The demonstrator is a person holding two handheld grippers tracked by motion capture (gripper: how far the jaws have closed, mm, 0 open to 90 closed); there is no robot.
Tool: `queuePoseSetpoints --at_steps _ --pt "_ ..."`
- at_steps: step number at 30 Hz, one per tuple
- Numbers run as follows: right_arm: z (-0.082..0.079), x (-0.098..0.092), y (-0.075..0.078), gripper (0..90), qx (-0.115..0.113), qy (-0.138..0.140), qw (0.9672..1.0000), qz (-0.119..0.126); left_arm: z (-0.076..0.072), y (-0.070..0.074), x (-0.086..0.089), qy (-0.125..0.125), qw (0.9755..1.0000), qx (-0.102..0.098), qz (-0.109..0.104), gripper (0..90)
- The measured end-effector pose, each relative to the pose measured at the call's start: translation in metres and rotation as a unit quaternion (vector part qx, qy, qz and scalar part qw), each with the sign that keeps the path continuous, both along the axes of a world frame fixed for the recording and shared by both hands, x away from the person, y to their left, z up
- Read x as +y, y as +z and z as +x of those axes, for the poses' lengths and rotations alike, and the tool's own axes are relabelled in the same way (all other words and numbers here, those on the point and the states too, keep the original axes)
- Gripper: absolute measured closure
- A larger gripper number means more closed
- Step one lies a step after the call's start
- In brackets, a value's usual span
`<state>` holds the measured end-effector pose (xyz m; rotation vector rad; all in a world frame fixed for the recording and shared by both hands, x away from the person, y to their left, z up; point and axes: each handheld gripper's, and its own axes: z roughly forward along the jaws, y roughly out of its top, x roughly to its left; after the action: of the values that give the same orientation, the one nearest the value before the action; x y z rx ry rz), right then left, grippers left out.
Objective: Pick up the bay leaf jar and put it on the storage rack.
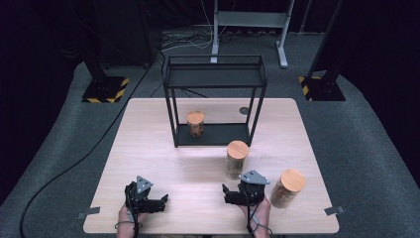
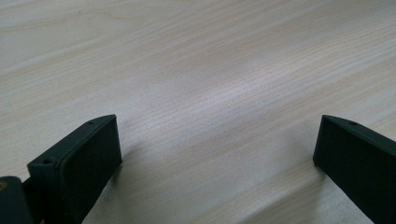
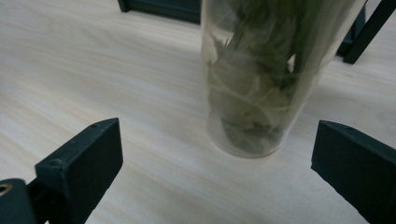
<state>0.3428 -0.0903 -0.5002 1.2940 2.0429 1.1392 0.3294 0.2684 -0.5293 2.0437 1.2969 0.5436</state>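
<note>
The right gripper (image 1: 236, 194) has its jaws spread wide and holds nothing. The middle jar (image 3: 266, 79) stands upright on the table (image 1: 163, 148) just ahead of the jaws, a little toward the right jaw, not touching either. It seems filled with dried leaves, but the glass is blurry. The left gripper (image 2: 217, 154) is also wide open, over bare wood, well apart from the jar.

Jar (image 3: 261, 79) lid cut off above, contents blurred (dried leaves?), rack (image 3: 163, 8) feet cropped
</note>
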Motion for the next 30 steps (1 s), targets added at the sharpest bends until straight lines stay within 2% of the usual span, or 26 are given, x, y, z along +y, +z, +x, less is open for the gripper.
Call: queuePoseSetpoints --at_steps 7,18,23,30 --pt "0.012 -0.004 0.016 1.3 -0.021 -0.007 0.9997 0.01 0.0 0.0 0.0 0.0 1.0 0.001 -0.002 0.0" --pt "0.033 0.001 0.043 0.9 -0.058 0.001 0.9981 0.018 0.0 0.0 0.0 0.0 1.0 0.001 -0.002 0.0" --pt "0.039 0.003 0.05 0.7 -0.068 0.002 0.9975 0.019 0.0 0.0 0.0 0.0 1.0 0.001 -0.002 0.0" --pt "0.045 0.007 0.052 0.0 -0.082 0.006 0.9963 0.023 0.0 0.0 0.0 0.0 1.0 0.001 -0.002 0.0"
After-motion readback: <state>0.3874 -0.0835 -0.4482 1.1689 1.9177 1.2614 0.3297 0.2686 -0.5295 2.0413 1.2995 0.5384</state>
